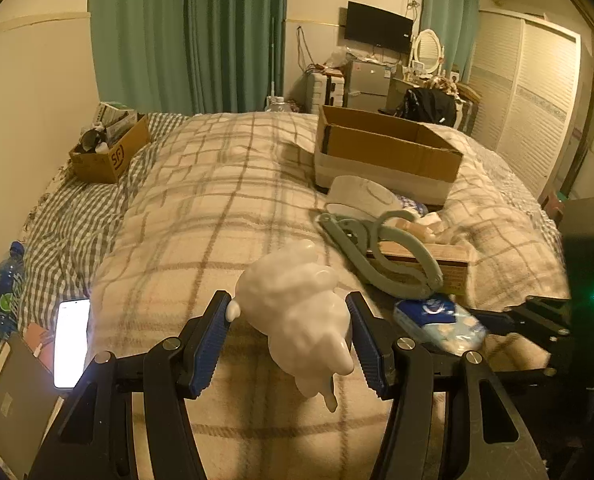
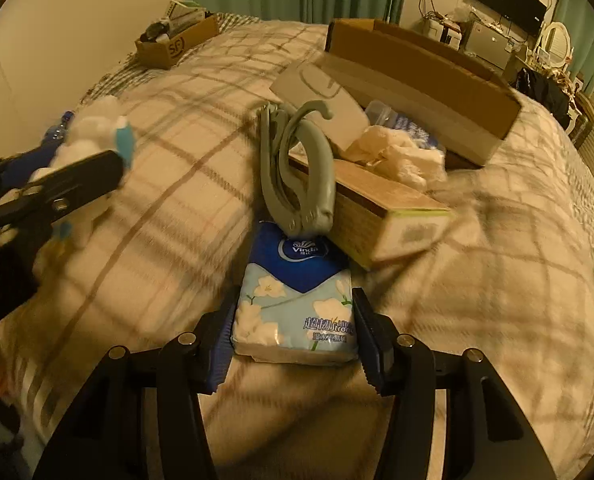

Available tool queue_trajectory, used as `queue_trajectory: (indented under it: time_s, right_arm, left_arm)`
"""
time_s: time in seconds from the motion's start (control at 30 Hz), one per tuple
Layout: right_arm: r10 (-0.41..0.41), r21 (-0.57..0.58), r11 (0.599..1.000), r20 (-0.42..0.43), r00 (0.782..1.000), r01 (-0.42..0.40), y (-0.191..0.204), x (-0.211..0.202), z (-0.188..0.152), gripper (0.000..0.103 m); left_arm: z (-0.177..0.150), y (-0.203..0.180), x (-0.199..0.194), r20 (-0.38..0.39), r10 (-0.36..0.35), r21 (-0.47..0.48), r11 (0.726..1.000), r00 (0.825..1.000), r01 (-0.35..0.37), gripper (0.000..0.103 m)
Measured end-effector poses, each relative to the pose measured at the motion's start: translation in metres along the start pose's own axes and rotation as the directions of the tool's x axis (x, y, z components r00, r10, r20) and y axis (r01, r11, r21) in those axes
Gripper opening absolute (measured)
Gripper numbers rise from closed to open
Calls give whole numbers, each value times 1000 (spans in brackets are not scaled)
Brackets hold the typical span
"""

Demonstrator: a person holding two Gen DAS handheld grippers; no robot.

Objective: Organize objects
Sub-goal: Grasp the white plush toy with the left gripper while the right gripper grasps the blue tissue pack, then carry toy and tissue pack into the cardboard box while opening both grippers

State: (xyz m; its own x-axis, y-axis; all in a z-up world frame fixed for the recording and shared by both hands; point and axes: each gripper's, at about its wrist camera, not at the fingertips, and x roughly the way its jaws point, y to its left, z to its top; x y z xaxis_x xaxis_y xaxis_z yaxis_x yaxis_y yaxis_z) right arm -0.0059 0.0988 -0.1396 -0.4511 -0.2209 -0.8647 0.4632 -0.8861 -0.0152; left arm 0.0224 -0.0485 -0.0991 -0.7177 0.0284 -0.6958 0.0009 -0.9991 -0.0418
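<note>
My left gripper [image 1: 291, 332] is shut on a white plush toy [image 1: 297, 312] and holds it above the plaid blanket. The toy also shows in the right wrist view [image 2: 93, 140], at the left, in the left gripper. My right gripper [image 2: 295, 332] is shut on a blue Vinda tissue pack [image 2: 297, 300], low over the bed; the pack also shows in the left wrist view [image 1: 437, 320]. Grey-green folded hangers [image 2: 297, 172] lean on a wooden tissue box [image 2: 377, 208] just beyond the pack. A long open cardboard box [image 1: 385, 148] lies behind them.
A white paper bag [image 2: 317, 88] lies by the long box. A small cardboard box of clutter [image 1: 109, 148] sits far left on the bed. A lit phone [image 1: 71, 342] and a blue bottle [image 1: 7, 292] lie at the bed's left edge.
</note>
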Motion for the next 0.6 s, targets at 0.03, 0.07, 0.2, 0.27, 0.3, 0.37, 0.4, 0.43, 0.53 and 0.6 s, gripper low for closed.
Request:
queue_trajectory:
  time_s: [0.03, 0.07, 0.2, 0.27, 0.3, 0.37, 0.4, 0.43, 0.53, 0.6]
  right_arm:
    - [-5, 0, 1000, 13, 1000, 5, -2, -10, -3, 52]
    - [-9, 2, 1000, 23, 1000, 9, -4, -19, -6, 52]
    - [-43, 18, 999, 92, 995, 41, -11, -49, -6, 51]
    - [-71, 12, 997, 135, 988, 70, -13, -62, -1, 51]
    - [-80, 9, 997, 155, 985, 80, -13, -69, 2, 51]
    - [-88, 6, 996, 192, 977, 89, -15, -79, 9, 51]
    - [-92, 4, 996, 208, 974, 94, -17, -83, 14, 51]
    - [-99, 5, 995, 219, 971, 100, -19, -85, 17, 51]
    - [-126, 5, 992, 253, 959, 129, -28, -92, 35, 51]
    - [-134, 5, 990, 278, 951, 137, -35, -98, 43, 51]
  left_arm:
    - [-1, -2, 0, -1, -8, 1, 1000, 1000, 8, 60]
    - [-1, -4, 0, -4, -17, 4, 1000, 1000, 17, 60]
    - [0, -12, 2, -19, -68, 3, 998, 998, 68, 60]
    - [3, -15, 5, -28, -77, 4, 997, 997, 77, 60]
    - [5, -17, 5, -27, -81, 5, 997, 996, 81, 60]
    - [9, -21, 4, -22, -96, 6, 995, 995, 96, 60]
    - [13, -23, 4, -21, -108, 7, 994, 994, 108, 60]
    - [17, -25, 3, -17, -120, 10, 993, 993, 120, 60]
    - [34, -32, 0, 1, -154, 30, 988, 988, 153, 60]
    - [48, -37, -1, 20, -172, 46, 984, 985, 171, 60]
